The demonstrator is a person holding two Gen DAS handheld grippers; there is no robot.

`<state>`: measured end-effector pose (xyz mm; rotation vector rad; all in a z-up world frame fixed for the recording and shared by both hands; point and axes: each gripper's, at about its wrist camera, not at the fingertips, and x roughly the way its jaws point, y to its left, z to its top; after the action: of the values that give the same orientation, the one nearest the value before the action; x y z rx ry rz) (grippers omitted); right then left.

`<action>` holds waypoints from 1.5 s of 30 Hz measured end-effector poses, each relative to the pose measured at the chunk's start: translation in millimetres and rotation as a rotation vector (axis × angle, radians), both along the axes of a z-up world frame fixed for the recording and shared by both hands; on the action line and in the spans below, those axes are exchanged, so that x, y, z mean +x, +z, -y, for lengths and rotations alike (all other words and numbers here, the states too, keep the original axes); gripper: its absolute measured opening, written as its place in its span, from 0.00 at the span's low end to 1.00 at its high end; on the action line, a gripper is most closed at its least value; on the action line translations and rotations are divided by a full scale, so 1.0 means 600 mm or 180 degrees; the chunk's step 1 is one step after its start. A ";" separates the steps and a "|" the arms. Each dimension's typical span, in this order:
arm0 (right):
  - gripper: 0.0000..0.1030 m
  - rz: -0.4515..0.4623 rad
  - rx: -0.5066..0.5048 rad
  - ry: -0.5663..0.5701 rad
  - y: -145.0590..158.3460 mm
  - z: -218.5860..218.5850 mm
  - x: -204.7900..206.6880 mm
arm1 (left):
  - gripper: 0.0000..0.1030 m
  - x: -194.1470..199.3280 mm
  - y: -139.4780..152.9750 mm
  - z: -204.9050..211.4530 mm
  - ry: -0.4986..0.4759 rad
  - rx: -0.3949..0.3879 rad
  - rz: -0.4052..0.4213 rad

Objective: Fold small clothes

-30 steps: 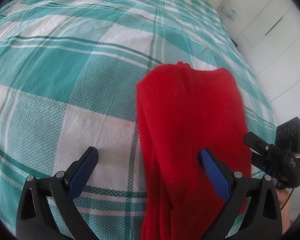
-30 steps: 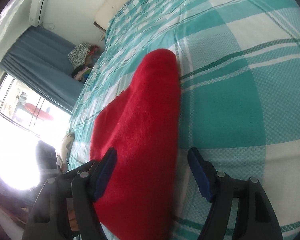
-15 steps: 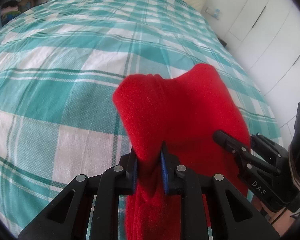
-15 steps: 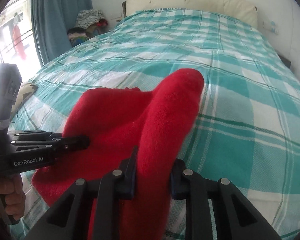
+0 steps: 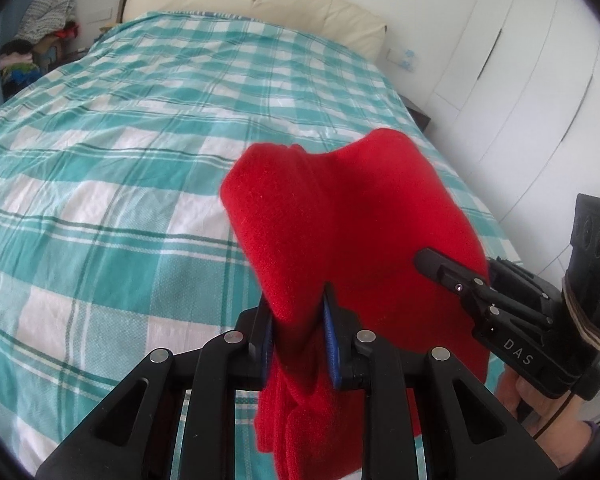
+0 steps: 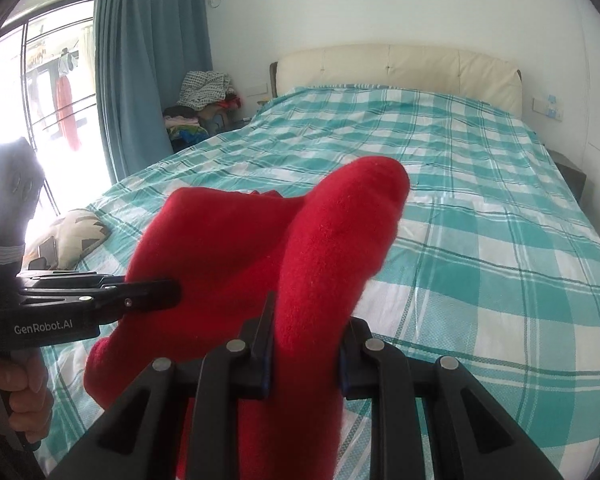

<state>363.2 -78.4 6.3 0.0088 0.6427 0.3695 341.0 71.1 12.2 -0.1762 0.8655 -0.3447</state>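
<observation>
Left wrist view: the left gripper (image 5: 298, 330) is seen pinched on one near corner of a red garment (image 5: 352, 224), the cloth bunched between its blue pads (image 5: 330, 336). Beyond it, the checked bed (image 5: 120, 160) runs to a cream headboard (image 5: 260, 8), and at the right edge the right gripper (image 5: 432, 258) is seen side-on. Right wrist view: the left gripper (image 6: 172, 292) enters from the left, and the right gripper (image 6: 306, 350) is clamped on the other near corner of the red garment (image 6: 228, 248), which rises in a hump over the jaws. The garment is held raised above the bed (image 6: 500, 240), its gripped edge stretched crosswise between the two grippers and its free part reaching forward, away from both. Neither gripper is judged nearer; the coming fold is judged to turn on carrying the held edge forward over that far part.
</observation>
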 end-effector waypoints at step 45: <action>0.99 -0.0266 -0.0399 -0.0490 0.011 0.108 -0.423 | 1.00 -0.413 0.042 0.122 0.0802 0.1440 0.0668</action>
<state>109.3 -143.1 13.1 -0.0460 0.7422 0.1806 93.1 -2.0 37.2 0.1683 0.6840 0.0722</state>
